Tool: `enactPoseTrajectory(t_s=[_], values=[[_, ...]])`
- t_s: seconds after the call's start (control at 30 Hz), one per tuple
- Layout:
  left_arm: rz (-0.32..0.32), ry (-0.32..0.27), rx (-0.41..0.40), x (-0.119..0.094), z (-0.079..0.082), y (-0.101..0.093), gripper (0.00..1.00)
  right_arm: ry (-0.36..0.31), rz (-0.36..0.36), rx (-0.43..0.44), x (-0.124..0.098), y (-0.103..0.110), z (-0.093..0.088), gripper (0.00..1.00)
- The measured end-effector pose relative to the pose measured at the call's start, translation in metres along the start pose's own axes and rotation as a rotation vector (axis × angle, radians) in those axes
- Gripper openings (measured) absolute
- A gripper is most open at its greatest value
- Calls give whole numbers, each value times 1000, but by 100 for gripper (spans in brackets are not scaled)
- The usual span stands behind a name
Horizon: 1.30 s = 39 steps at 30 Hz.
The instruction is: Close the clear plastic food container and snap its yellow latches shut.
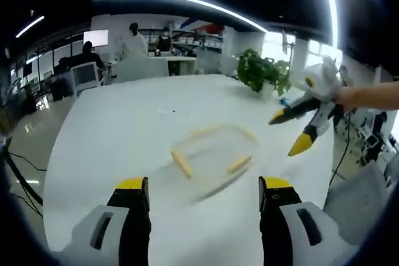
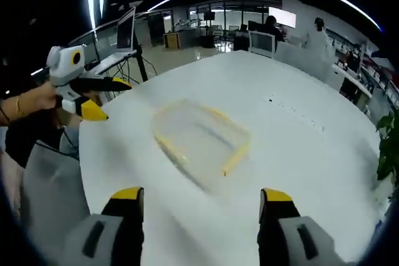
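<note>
Left gripper view: the clear container (image 1: 214, 157) is seen on the white table (image 1: 124, 135), untouched, between both grippers. The left gripper (image 1: 204, 192) and right gripper (image 2: 202, 197) are held wide, empty. Latches appear unsnapped; everything is left.

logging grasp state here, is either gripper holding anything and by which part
Nothing is held. The left gripper and right gripper are both open and apart from the clear container, which sits on the white table.
</note>
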<state>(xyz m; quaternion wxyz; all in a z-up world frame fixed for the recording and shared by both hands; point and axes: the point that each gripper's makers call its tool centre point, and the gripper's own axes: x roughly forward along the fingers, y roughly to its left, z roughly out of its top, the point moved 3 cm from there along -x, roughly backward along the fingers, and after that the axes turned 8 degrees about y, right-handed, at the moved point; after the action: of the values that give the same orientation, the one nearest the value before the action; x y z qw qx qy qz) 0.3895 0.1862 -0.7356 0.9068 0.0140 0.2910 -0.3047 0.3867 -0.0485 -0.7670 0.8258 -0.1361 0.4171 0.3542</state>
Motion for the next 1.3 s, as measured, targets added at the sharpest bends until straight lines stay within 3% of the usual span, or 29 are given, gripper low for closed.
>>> enactPoseTrajectory(t_s=[0.1, 0.3, 0.43, 0.63, 0.73, 0.8, 1.0, 1.1, 1.17, 1.3], values=[[5, -30, -20, -15, -6, -2, 72, -18, -8, 23, -4, 11, -9, 75], [10, -45, -41, -35, -29, -9, 71, -144, 31, 203, -15, 42, -23, 75], [14, -48, -63, -47, -43, -14, 72, -156, 24, 239, -24, 56, -39, 76], [21, -91, -85, -68, -53, -17, 74, -228, -9, 347, -41, 62, -54, 76], [19, -115, -82, -78, -58, -19, 76, -340, -48, 456, -56, 63, -58, 77], [12, -117, -96, -82, -63, -19, 76, -349, -47, 499, -60, 67, -67, 77], [23, -96, -110, -92, -74, -15, 77, -355, -47, 521, -65, 79, -79, 76], [23, -92, -115, -95, -78, -14, 76, -403, -45, 579, -68, 84, -83, 76], [22, -87, -120, -95, -81, -14, 76, -394, -43, 588, -68, 88, -86, 76], [8, -70, -126, -93, -85, -18, 76, -410, -57, 573, -73, 86, -80, 75]])
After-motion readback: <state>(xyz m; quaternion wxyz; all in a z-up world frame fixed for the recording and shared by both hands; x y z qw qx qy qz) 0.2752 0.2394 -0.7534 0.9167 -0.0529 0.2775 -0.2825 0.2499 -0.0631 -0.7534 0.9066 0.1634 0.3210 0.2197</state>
